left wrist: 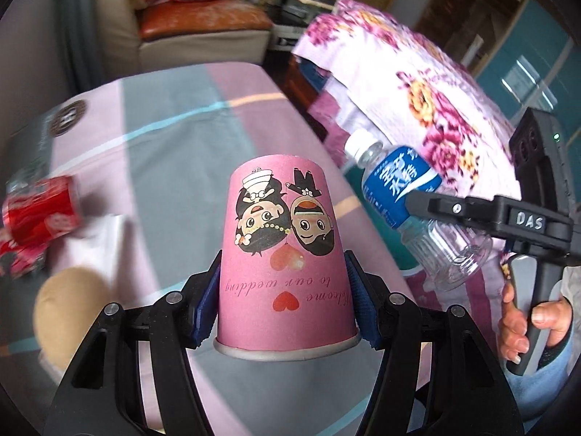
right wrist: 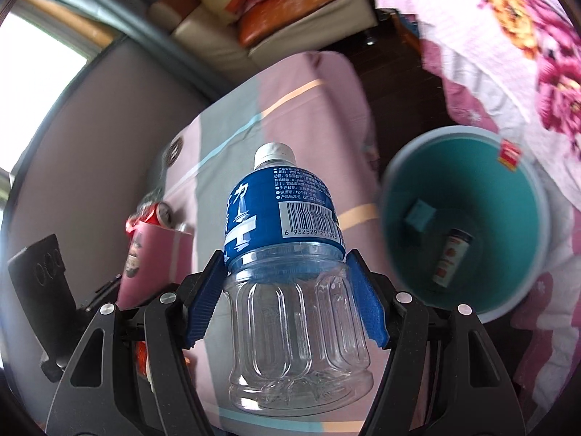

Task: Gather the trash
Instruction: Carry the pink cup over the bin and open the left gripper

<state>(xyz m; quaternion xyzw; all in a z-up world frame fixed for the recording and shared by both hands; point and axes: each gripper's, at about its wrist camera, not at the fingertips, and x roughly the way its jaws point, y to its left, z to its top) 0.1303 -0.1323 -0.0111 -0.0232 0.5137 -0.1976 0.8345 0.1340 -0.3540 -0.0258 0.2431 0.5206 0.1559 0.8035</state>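
Two catches: pink wedding-print paper cup (left wrist: 285, 250) pinched in left jaws, clear blue-labelled bottle (right wrist: 287, 254) in right.

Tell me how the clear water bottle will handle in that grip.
The bottle looks empty, so probably light. Its thin ribbed wall may flex between the blue fingers. The round body could roll if laid down.

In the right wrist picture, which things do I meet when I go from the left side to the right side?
Red can → pink paper cup → plastic bottle held between the right gripper fingers → teal trash bin, with a small box and a small bottle inside.
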